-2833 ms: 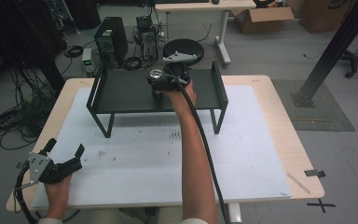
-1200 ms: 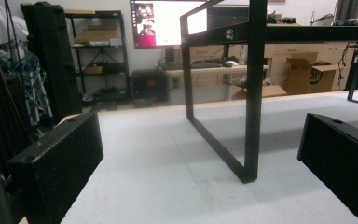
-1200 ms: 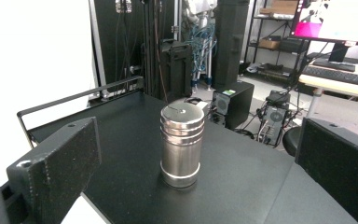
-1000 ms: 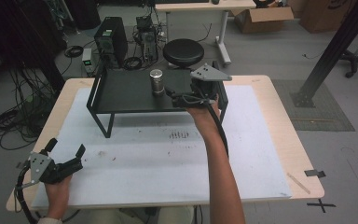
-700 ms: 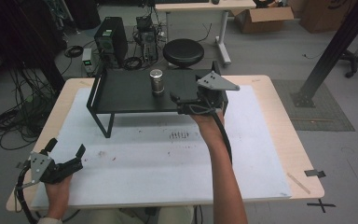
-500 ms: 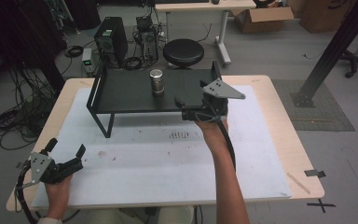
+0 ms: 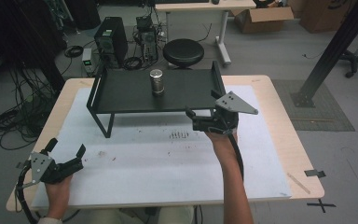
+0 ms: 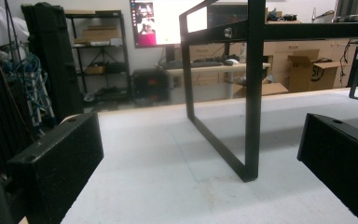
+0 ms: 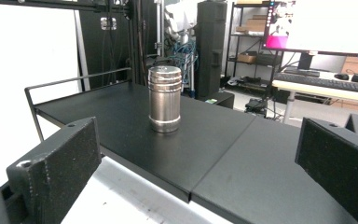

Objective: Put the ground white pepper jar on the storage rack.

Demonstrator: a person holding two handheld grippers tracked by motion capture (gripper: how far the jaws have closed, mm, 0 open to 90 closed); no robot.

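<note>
Metal canister (image 7: 156, 81) is seen upright on the black raised shelf (image 7: 121, 93), apart from both grippers. The placing step is judged done; a clear retreat is called for next. The right gripper (image 7: 193, 119) is held wide open and empty before the shelf edge, the left gripper (image 7: 67, 151) likewise open, empty, on the white mat (image 7: 168, 158). Nothing is seen blocking.

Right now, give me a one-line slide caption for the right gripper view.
Open right gripper faces a metal canister standing upright on the black shelf.
</note>
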